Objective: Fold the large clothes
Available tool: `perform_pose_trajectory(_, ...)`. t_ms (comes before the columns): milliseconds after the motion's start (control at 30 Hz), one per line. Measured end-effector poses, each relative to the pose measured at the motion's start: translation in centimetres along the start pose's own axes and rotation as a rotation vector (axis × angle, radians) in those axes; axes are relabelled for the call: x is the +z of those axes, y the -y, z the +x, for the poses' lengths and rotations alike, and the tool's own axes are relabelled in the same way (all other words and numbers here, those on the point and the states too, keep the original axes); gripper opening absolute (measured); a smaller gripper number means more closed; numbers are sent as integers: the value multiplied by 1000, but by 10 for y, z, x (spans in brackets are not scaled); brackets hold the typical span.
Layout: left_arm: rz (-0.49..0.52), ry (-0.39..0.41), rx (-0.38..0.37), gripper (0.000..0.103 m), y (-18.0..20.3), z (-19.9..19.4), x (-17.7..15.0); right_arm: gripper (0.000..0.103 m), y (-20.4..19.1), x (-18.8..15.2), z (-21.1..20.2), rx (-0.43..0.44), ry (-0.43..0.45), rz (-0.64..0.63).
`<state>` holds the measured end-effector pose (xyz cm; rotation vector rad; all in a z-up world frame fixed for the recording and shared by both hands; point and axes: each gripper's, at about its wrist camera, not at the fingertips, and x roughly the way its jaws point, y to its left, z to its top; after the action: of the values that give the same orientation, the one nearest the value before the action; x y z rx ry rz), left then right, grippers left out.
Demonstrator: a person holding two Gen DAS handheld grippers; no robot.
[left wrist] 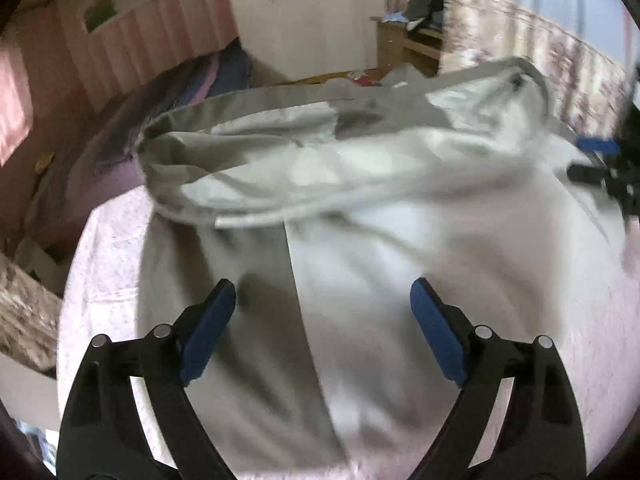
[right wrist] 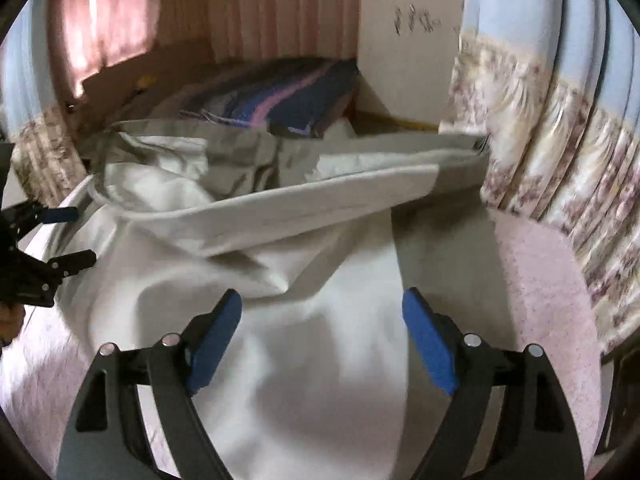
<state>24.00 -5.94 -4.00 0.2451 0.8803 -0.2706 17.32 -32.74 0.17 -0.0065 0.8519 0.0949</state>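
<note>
A large pale grey garment point(left wrist: 380, 240) point(right wrist: 304, 280) lies spread over the pink bed cover, with a folded-over band point(left wrist: 256, 112) point(right wrist: 320, 200) bunched at its far end. My left gripper point(left wrist: 323, 292) hovers open above the cloth's near part, and nothing sits between its blue pads point(left wrist: 212, 328). My right gripper point(right wrist: 322, 300) is open as well, over the same garment with empty jaws. Each gripper shows at the edge of the other's view: the right gripper point(left wrist: 588, 159) and the left gripper point(right wrist: 78, 236), both with fingers apart. The frames are blurred.
The pink bed cover point(left wrist: 108, 264) point(right wrist: 536, 280) shows around the garment. Striped blue and purple bedding point(left wrist: 192, 80) point(right wrist: 288, 96) lies beyond it. A floral curtain point(left wrist: 540, 60) point(right wrist: 560, 160) hangs at the right. A wooden desk point(left wrist: 404, 44) stands at the far wall.
</note>
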Motion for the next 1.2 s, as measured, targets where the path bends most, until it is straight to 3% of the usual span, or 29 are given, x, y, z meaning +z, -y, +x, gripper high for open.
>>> perform_pose_trajectory(233,-142,-83,80,89,-33,70,67,92,10,48,80,-9,-138,67)
perform_pose_trajectory(300,-232,-120,48,90,-53,89,85,92,16,63,93,-21,-118,68)
perform_pose_trajectory(367,-254,-86,79,91,-64,98,101,92,24,77,106,-82,-66,33)
perform_pose_trajectory(467,-239,-51,223,90,-79,117,116,93,53,86,133,-160,-79,96)
perform_pose_trajectory(533,-213,-50,366,90,-91,132,116,93,70,87,147,-221,-81,123)
perform_pose_trajectory(633,-239,-64,425,92,-111,154,111,93,102,81,158,-267,-68,207)
perform_pose_trajectory(733,-297,-72,398,92,-125,164,102,93,123,74,155,-323,-34,256)
perform_pose_trajectory(867,-293,-44,397,93,-126,158,100,94,149,63,155,-320,-45,317)
perform_pose_trajectory(967,-287,-30,328,91,-128,151,99,95,152,59,140,-310,-10,328)
perform_pose_trajectory(1133,-284,81,237,90,-121,79,97,95,103,61,81,-269,82,162)
perform_pose_trajectory(1200,-311,147,177,93,-106,34,89,99,72,55,45,-208,132,142)
